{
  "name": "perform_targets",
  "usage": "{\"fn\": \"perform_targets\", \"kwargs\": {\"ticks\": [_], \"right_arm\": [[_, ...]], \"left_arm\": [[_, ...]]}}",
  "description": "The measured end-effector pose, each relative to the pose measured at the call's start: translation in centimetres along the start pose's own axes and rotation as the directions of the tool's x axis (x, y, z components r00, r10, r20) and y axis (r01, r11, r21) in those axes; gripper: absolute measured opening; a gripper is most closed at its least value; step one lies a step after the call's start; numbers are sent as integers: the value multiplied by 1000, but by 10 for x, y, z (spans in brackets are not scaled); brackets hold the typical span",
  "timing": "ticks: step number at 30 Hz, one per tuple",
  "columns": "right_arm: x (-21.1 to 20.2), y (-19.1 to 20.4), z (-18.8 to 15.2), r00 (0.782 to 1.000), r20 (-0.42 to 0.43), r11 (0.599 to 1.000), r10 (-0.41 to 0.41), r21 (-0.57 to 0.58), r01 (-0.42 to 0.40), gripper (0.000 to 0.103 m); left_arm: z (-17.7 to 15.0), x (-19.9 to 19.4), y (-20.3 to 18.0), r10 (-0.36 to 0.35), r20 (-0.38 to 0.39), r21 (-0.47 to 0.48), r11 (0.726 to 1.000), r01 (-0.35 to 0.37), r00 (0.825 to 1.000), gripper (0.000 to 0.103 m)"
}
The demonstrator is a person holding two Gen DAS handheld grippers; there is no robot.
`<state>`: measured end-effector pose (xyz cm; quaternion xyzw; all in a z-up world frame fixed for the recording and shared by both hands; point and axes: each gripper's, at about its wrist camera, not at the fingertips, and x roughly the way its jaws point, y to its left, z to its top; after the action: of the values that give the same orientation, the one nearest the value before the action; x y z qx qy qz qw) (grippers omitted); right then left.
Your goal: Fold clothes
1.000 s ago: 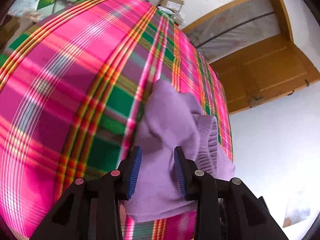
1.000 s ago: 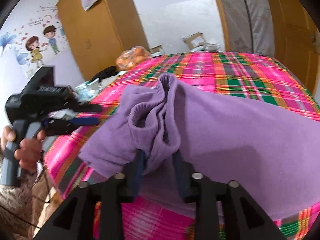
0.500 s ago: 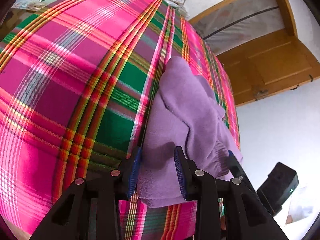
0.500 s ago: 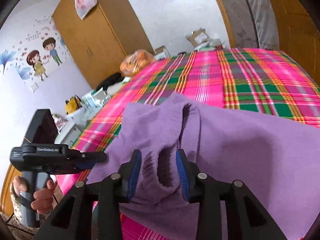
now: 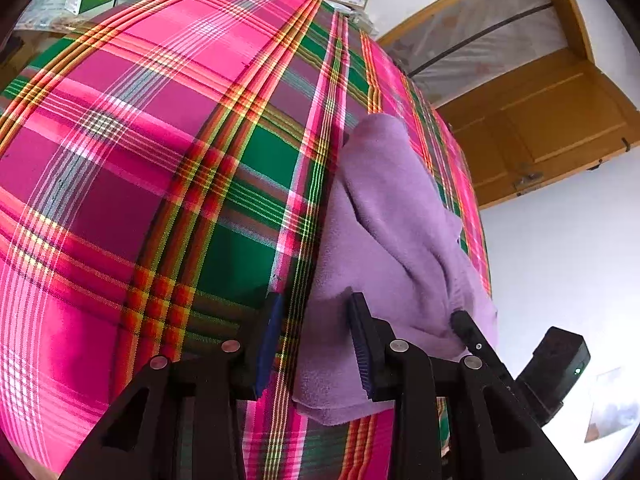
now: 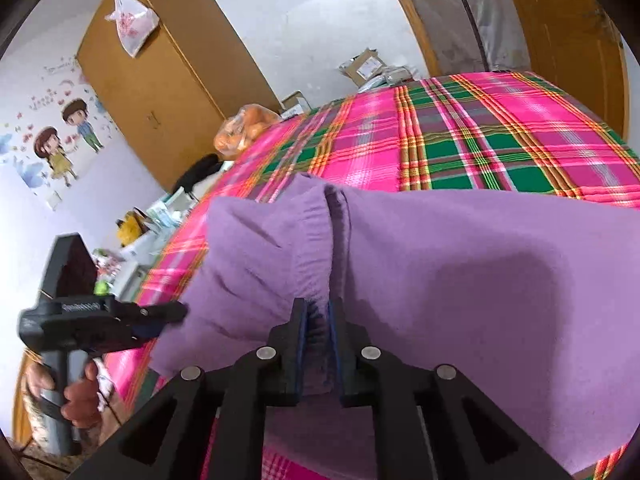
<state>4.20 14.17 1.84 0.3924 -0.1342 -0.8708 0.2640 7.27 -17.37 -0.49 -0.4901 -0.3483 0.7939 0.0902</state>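
A purple sweater (image 6: 460, 280) is lying bunched on the plaid bed (image 5: 140, 160), near its edge. The right tongs (image 6: 318, 320) are pinching a ribbed fold of it, nearly closed. The left tongs (image 5: 314, 336) are gaping wide over the sweater's edge, holding nothing. A hand (image 6: 78, 396) is gripping their handle.

You are in a home bedroom. Plaid bedspread (image 6: 500, 136) at 12 o'clock; wooden wardrobe (image 6: 160, 80), cartoon wall stickers (image 6: 60, 140) at 10 o'clock.
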Motion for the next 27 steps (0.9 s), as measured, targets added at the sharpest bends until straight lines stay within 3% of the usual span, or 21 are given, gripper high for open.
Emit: {"fn": "perform_targets", "kwargs": {"ticks": [4,8,12,14,18,21,23,24,27], "right_arm": [[-6,-13,13,999,27,998,23,51,-24,52],[10,-26,40,998,22,995,65,78,-67,52],[39,-34,58,987,-48,980,156,131,-149,52],[53,-34,61,987,-91,982,134,145,-120,52],[76,-29,63,971,-165,978,176,141,-153,53],[80,-26,68,972,-169,980,165,143,-142,53],[82,-23,69,974,-170,983,150,133,-128,35],[83,-22,69,975,-172,986,138,118,-119,19],[72,-16,69,981,-123,987,149,79,-140,9]], "left_arm": [[-1,-1,1,-5,-2,4,1000,5,1000,35],[-1,-2,1,-9,-3,9,1000,9,1000,35],[-2,-3,1,-13,-5,13,1000,13,1000,35],[-6,-8,3,-10,-7,16,1000,10,1000,35],[-6,-11,4,-6,-10,30,1000,6,1000,35],[-5,-11,5,-5,-10,31,999,5,1000,35],[-5,-11,4,0,-9,37,999,1,1000,35],[-5,-12,5,2,-9,37,999,-1,1000,35],[-5,-16,8,5,-9,39,999,-5,1000,35]]}}
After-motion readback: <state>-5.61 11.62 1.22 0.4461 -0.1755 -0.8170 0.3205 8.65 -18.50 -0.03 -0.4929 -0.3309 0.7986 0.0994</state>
